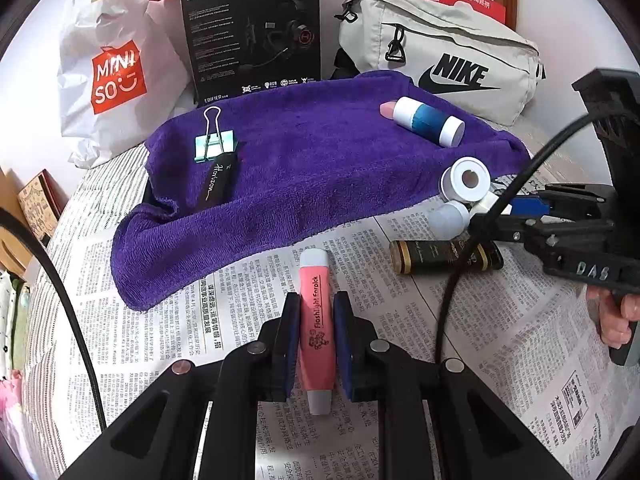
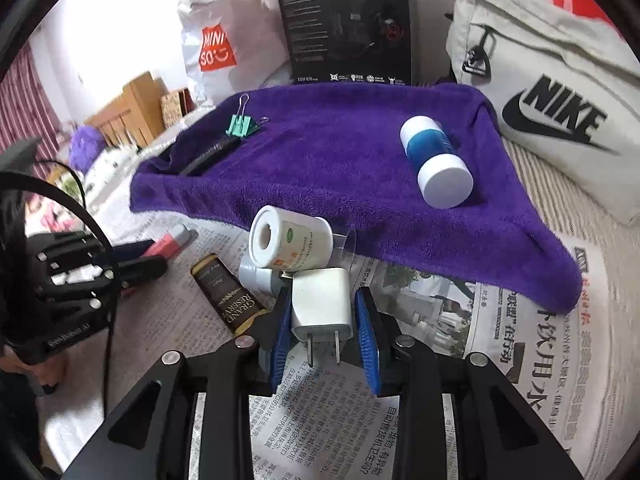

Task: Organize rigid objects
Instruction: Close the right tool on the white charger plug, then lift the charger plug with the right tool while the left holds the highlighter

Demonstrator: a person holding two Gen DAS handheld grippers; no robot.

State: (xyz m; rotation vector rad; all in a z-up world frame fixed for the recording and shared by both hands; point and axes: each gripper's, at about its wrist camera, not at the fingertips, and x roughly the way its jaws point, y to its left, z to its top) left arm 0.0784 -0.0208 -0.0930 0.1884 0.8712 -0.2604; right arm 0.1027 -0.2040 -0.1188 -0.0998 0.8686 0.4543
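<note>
On the newspaper-covered surface, two grippers each straddle one item. The left gripper has its blue-padded fingers set on either side of one pink earpick pen — a slim, smooth plastic stick with pale grey end caps, its long axis running straight away from the camera, printed text along its length. Whether the pads press the pen or only sit just beside it cannot be told. The right gripper has its ribbed blue fingers spread around one white plug adapter, a rounded plastic block whose two metal prongs point back toward the camera; a narrow gap shows at the right pad.

Near the adapter lie one white bottle on its side, one small grey-capped bottle and one dark tube with gold lettering.

One purple terry towel — soft and looped — carries one teal binder clip, one black case, and one blue-and-white cylinder lying flat.
</note>
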